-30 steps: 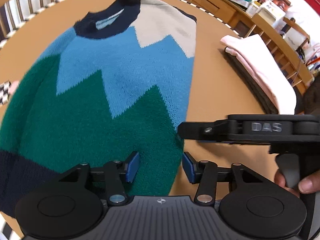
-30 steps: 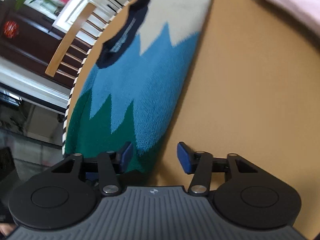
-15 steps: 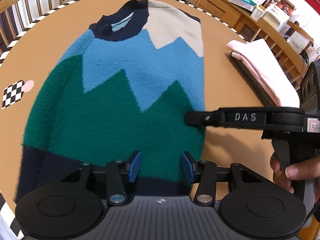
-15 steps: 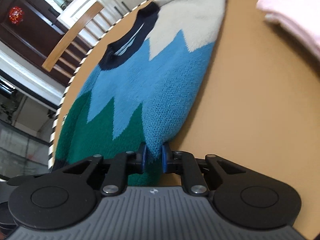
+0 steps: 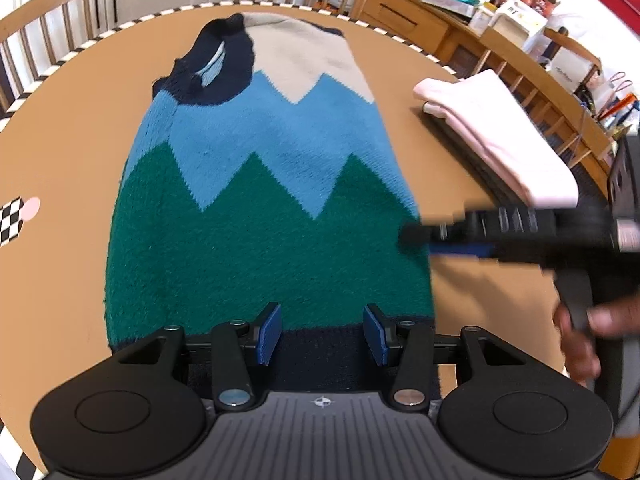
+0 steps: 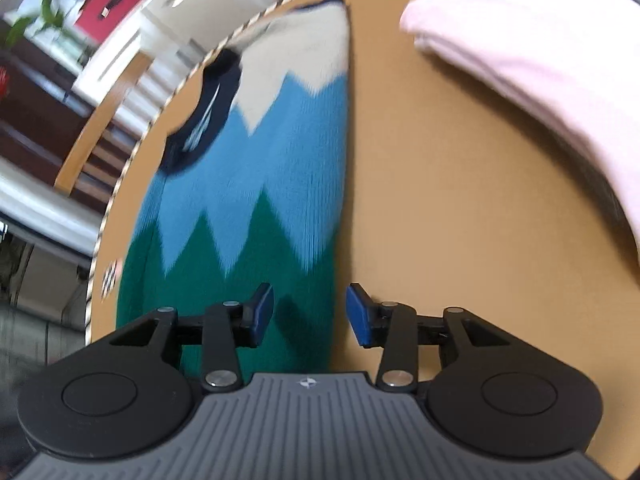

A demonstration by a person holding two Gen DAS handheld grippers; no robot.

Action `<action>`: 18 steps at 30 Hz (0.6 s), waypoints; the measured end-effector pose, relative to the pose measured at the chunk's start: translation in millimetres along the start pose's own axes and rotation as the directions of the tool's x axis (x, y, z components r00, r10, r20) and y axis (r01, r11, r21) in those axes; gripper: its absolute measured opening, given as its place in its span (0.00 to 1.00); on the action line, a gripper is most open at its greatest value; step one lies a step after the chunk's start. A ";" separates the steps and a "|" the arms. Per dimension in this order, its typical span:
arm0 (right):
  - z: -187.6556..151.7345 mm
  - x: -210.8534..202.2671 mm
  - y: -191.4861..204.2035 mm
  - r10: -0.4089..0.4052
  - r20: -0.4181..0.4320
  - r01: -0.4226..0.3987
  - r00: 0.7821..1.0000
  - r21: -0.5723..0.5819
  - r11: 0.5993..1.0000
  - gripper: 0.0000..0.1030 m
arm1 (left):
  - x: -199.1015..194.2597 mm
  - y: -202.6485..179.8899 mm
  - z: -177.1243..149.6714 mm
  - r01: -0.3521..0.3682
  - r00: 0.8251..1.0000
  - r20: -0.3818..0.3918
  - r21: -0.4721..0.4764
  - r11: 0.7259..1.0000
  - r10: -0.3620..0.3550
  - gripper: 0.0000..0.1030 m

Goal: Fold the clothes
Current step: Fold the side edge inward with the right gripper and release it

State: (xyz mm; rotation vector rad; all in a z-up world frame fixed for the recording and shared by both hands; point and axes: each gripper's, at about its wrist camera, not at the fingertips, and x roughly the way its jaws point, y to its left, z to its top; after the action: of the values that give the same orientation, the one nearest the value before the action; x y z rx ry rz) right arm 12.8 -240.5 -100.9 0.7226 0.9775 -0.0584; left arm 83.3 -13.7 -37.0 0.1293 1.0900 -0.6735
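With sides tucked in, sweater (image 5: 264,208) flat on surface (image 5: 60,168); left claw (image 5: 322,334) and right claw (image 6: 310,314) both released. Next: likely grip bottom hem, fold toward collar.

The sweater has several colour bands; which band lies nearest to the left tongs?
The dark navy hem band lies nearest, between the fingers of the open left tongs. The green, blue and cream bands lie farther up the sweater.

Sweater (image 5: 264,184) flat on tabletop (image 5: 68,152), collar far, hem near. Folded stack (image 5: 500,136) to its right, apart. Checker tag (image 5: 10,220) at left edge. Chairs (image 5: 48,36) behind.
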 end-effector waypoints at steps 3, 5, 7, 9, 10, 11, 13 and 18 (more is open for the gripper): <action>-21.4 -2.8 -3.5 0.035 -0.082 -0.032 0.996 0.041 0.999 0.45 | -2.9 -1.7 0.3 0.000 1.000 0.009 0.004 1.000 0.000 0.47; -33.1 -0.7 3.6 0.069 -0.112 -0.064 0.991 0.049 0.997 0.45 | -3.6 -0.9 -0.3 -0.007 1.000 0.011 -0.001 1.000 0.007 0.47; -42.8 3.7 11.2 0.097 -0.141 -0.093 0.985 0.036 0.995 0.32 | -4.6 1.0 -2.0 -0.013 1.000 0.012 -0.014 1.000 0.013 0.48; -47.1 2.2 16.0 0.075 -0.095 -0.078 0.993 -0.027 0.997 0.17 | -3.6 1.8 -2.6 -0.015 1.000 0.009 -0.026 1.000 0.016 0.48; -48.0 0.3 16.7 0.078 -0.083 -0.083 0.993 -0.052 0.995 0.16 | -4.1 2.0 -3.5 -0.020 1.000 0.007 -0.033 0.999 0.020 0.48; -48.1 -2.7 15.1 0.081 -0.075 -0.085 0.994 -0.056 0.995 0.16 | -4.9 1.8 -4.6 -0.022 1.000 0.008 -0.036 0.999 0.022 0.48; -43.1 -7.2 9.8 0.065 -0.066 -0.069 0.996 -0.063 0.996 0.15 | -5.3 -0.2 -6.2 -0.025 1.000 0.010 -0.037 0.999 0.025 0.48; -26.2 -19.3 -8.8 0.005 -0.028 -0.007 1.000 -0.057 0.998 0.15 | -5.9 -8.4 -10.2 -0.020 1.000 0.017 -0.043 0.999 0.021 0.49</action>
State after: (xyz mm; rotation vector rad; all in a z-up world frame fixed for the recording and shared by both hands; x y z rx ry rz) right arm -20.7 -237.1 -99.8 0.6752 1.0000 -0.0153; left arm 69.0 -13.6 -35.0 0.0969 1.0841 -0.6312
